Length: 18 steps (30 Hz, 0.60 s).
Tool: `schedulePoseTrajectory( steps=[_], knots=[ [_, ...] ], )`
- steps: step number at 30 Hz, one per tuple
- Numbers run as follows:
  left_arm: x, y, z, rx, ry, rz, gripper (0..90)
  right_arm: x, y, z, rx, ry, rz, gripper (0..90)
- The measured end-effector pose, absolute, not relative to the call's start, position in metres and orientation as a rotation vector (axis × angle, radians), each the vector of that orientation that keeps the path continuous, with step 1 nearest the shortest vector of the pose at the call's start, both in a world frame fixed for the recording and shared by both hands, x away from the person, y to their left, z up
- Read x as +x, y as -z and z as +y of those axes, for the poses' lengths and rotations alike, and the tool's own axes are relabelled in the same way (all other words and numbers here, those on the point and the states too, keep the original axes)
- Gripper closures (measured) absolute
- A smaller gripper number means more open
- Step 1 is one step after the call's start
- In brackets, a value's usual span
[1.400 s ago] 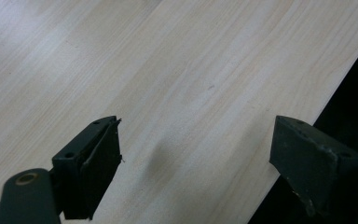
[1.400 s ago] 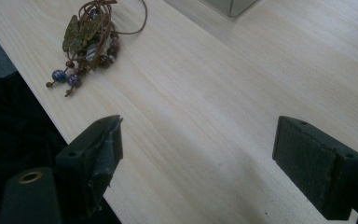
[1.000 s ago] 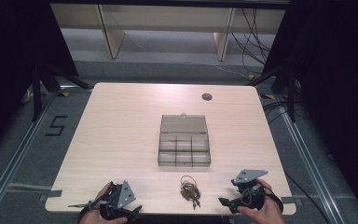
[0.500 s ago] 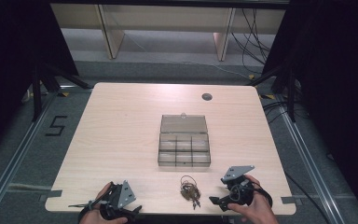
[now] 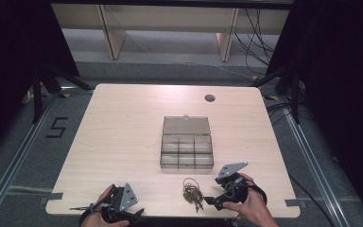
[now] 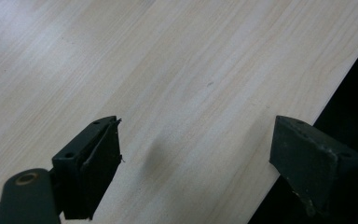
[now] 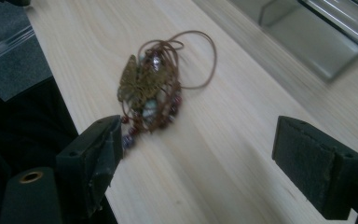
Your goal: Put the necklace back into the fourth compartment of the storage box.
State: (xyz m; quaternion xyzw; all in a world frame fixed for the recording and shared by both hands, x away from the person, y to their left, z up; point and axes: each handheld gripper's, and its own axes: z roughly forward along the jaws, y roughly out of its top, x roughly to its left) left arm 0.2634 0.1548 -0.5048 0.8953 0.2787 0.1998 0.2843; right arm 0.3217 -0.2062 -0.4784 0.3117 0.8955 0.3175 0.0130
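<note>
At seven o'clock on the tabletop [image 5: 123, 127], the left gripper [image 5: 116, 210] is hovering with jaws spread wide over bare wood, holding nothing. At six o'clock a beaded cord necklace [image 5: 192, 191] is lying below the clear compartment box [image 5: 186, 149]. At five o'clock, the right gripper [image 5: 217, 198] is facing the necklace, jaws wide and empty.

One table [image 5: 123, 142], one compartment box [image 5: 187, 147], one beaded cord tangle [image 5: 192, 191], two hand-held grippers.
</note>
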Motion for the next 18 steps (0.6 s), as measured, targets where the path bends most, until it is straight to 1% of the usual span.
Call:
schedulePoseTrajectory(
  steps=[4,7,10,18],
  knots=[
    [0.263,0.504,0.155,2.387,-0.540,0.749,15.7,0.326,0.479,-0.190,0.928,-0.960,2.814,19.0],
    [0.264,0.504,0.155,2.396,-0.537,0.748,15.7,0.329,0.480,-0.180,0.958,-0.922,2.834,21.1],
    [0.263,0.504,0.155,2.396,-0.542,0.746,15.7,0.335,0.483,-0.173,0.902,-0.933,2.835,24.2],
    [0.264,0.504,0.155,2.396,-0.545,0.746,15.7,0.341,0.486,-0.158,0.889,-0.883,2.862,30.6]
  ],
)
